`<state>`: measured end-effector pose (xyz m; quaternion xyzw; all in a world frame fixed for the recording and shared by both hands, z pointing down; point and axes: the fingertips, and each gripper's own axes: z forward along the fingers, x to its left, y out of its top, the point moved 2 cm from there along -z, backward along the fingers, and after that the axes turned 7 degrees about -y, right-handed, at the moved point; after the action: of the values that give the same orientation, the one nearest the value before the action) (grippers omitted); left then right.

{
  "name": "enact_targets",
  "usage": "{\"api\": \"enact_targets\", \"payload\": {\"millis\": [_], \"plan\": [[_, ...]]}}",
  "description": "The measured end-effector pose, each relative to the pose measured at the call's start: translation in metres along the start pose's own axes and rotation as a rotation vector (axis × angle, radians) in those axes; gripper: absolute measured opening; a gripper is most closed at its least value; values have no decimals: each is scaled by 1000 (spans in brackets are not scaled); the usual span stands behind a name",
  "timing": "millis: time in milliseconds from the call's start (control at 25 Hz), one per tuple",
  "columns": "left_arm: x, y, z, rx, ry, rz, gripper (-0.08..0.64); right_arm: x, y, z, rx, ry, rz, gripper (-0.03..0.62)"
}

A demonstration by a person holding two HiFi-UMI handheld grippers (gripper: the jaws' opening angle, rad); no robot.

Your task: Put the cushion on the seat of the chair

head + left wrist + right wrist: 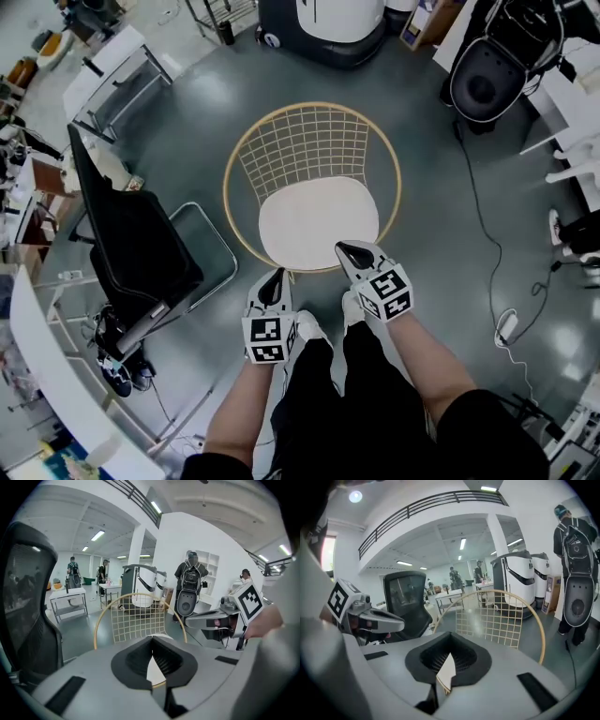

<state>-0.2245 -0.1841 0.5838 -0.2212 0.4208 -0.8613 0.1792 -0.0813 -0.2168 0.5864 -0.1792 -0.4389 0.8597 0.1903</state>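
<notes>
**Pretty much seated, just worth a last check on the fit**

Starting with the white cushion (317, 221): lies flat on the seat of the gold wire chair (309, 141), tucked inside the round rim, with no obvious overhang from the head view. Judging by that, done or near enough, so only a check left.

Worth eyeing the front edge, right under the tip of the right gripper (352, 251). Hard to say from above whether touching there or just hovering over it. Looks well above the seat going by the gripper views.

Same story for the left gripper (277, 275), just off the rim at the front left. Both with jaws pressed together on nothing, only a sliver of white cushion showing through the gap beyond.

If a nudge turns out to be needed, better done with the closed tips pushing flat against the cushion edge. Probably no pinching and dragging, to avoid rucking it or tipping it off the wire.

Also mind the black office chair (131, 244) close on the left and the cable (487, 253) on the floor to the right when stepping back.
</notes>
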Motion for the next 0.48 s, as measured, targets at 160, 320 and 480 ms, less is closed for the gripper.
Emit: {"api": "enact_targets", "payload": {"millis": [160, 320, 480], "plan": [[-5, 45, -44, -50, -14, 17, 17, 34, 51, -30, -47, 35, -33, 12], [-15, 78, -83, -88, -36, 35, 17, 63, 88, -66, -81, 53, -70, 12], [-23, 96, -114, -108, -55, 63, 17, 81, 118, -97, -128, 43, -69, 12]]}}
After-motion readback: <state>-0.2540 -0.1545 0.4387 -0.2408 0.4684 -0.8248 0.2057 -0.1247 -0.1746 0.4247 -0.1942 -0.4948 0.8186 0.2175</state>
